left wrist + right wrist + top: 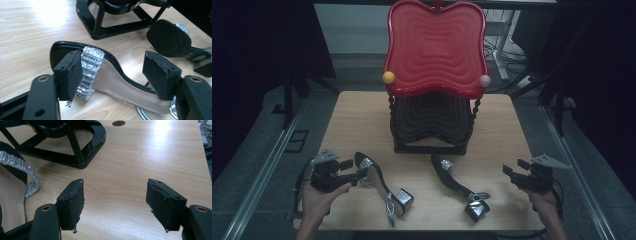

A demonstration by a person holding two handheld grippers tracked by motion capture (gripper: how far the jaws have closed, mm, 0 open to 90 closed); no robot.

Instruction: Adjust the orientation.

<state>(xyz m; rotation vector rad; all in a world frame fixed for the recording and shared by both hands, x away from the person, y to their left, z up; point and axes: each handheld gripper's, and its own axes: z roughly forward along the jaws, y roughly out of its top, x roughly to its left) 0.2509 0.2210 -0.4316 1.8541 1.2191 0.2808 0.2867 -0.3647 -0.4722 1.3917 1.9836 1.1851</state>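
Note:
Two black heeled sandals with rhinestone straps lie on the wooden table [357, 120]. The left sandal [379, 185] rests on its side, and my left gripper [357, 172] reaches it from the left. In the left gripper view the open left gripper [115, 75] straddles this sandal [112, 75] just behind its sparkly strap [90, 72]; the left pad is beside the strap and the right pad stands off the sole. The right sandal [452, 180] lies near the front middle. My right gripper [513, 169] hovers open to its right, and the right gripper view shows bare wood between its jaws [115, 202].
A two-tier rack stands at the table's back middle: a red wavy tray [434, 45] on top with a yellow ball [388, 77] and a pink ball [484, 80] at its corners, and a black tier [432, 120] below. Its black base [82, 157] lies ahead of the right gripper.

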